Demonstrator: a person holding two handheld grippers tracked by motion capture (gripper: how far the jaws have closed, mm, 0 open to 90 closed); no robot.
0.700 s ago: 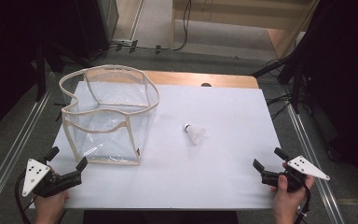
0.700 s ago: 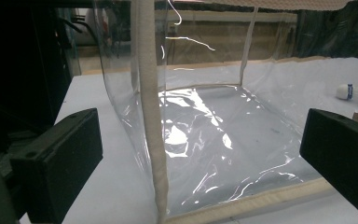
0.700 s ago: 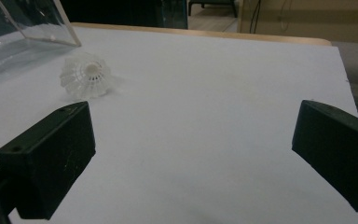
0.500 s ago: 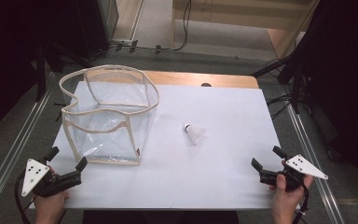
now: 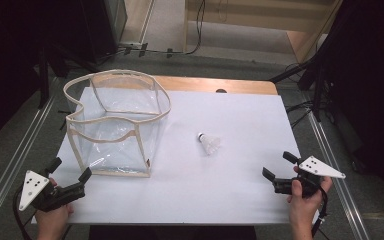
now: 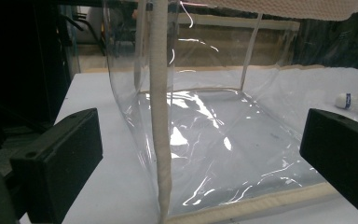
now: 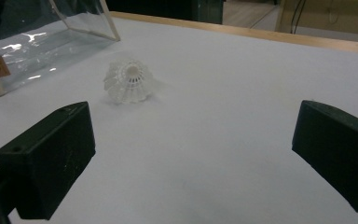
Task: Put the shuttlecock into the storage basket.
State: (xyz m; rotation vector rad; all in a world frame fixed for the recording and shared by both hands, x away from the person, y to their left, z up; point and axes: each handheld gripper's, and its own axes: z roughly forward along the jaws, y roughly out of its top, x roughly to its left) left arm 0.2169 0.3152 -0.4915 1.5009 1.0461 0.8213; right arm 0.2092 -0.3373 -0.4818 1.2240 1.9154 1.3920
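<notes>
Black jaws stand wide apart on both tools you hold: your left gripper (image 5: 70, 173) at the near left corner, your right gripper (image 5: 281, 165) at the near right, each gripping nothing. White table cover (image 5: 230, 190) lies bare between them. Just beyond the left one, the clear bag (image 5: 115, 125) blurs what sits behind its glare. Farther, mid-table, the white shuttlecock (image 5: 209, 143) lies on its side, apart from the bag.
</notes>
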